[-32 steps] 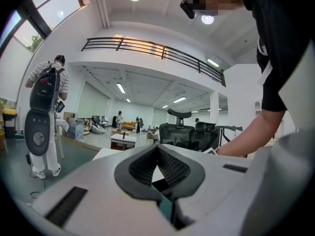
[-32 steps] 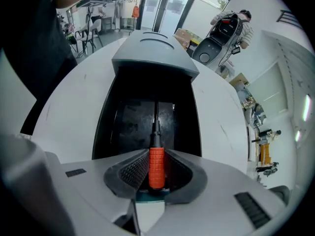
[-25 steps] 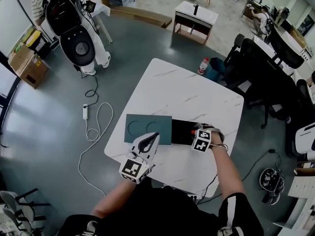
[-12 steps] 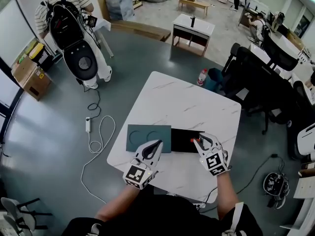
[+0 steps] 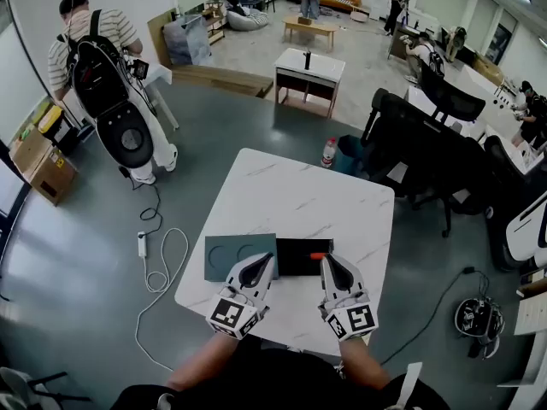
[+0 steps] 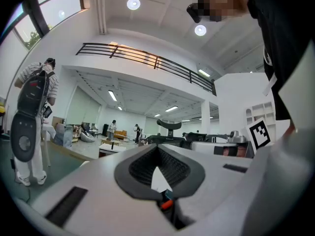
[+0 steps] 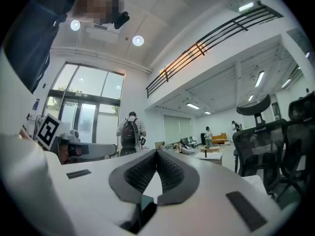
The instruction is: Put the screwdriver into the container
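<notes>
Left gripper (image 5: pixel 267 259) jaws clenched empty, right gripper (image 5: pixel 326 260) jaws closing shut, empty; screwdriver (image 5: pixel 317 255) mostly hidden in container (image 5: pixel 295 256)

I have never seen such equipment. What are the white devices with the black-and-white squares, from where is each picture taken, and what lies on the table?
There is no robot here. A person holds two hand tools, the left gripper and the right gripper. Each has two jaws and a cube with square markers.

The head view comes from a camera on the person's head, looking steeply down. The two gripper views come from cameras that ride on each gripper and look along its jaws into the room.

On the white marble table lie a green tray with two round hollows and, beside it, a flat black tray. A small orange piece, probably part of the screwdriver, shows on the black tray near the right gripper's tips.

The left gripper's jaws are together; the right gripper's are closing shut. Neither holds anything.
</notes>
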The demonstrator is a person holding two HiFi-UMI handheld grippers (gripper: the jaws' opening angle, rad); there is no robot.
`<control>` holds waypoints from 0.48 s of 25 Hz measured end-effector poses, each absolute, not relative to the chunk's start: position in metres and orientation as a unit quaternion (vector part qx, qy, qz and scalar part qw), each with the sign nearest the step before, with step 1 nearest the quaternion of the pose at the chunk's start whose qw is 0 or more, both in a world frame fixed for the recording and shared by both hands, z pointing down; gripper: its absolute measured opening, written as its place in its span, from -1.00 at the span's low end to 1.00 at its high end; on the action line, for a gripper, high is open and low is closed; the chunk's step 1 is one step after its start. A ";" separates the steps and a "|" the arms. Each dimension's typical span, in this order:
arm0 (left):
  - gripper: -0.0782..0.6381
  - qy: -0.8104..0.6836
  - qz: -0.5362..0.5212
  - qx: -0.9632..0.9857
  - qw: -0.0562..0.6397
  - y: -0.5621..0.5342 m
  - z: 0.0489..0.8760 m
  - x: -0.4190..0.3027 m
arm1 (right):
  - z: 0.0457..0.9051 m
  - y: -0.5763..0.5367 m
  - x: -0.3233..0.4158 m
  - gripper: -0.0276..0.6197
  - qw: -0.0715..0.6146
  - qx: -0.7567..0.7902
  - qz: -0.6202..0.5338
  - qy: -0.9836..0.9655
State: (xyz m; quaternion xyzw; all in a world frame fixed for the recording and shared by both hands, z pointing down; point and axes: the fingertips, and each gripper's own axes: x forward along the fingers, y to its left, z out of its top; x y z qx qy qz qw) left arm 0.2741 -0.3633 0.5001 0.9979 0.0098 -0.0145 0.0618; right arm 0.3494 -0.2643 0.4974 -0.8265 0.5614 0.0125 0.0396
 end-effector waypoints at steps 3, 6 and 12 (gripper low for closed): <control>-0.76 0.017 -0.019 0.998 0.054 -0.356 0.493 0.277 | 0.487 -0.257 0.353 -0.84 0.020 -0.834 0.017 0.551; -0.76 0.018 -0.018 0.999 0.048 -0.353 0.491 0.278 | 0.484 -0.252 0.358 -0.84 0.005 -0.840 0.018 0.542; -0.76 0.014 -0.016 0.999 0.045 -0.348 0.491 0.282 | 0.482 -0.247 0.363 -0.84 -0.009 -0.840 0.024 0.543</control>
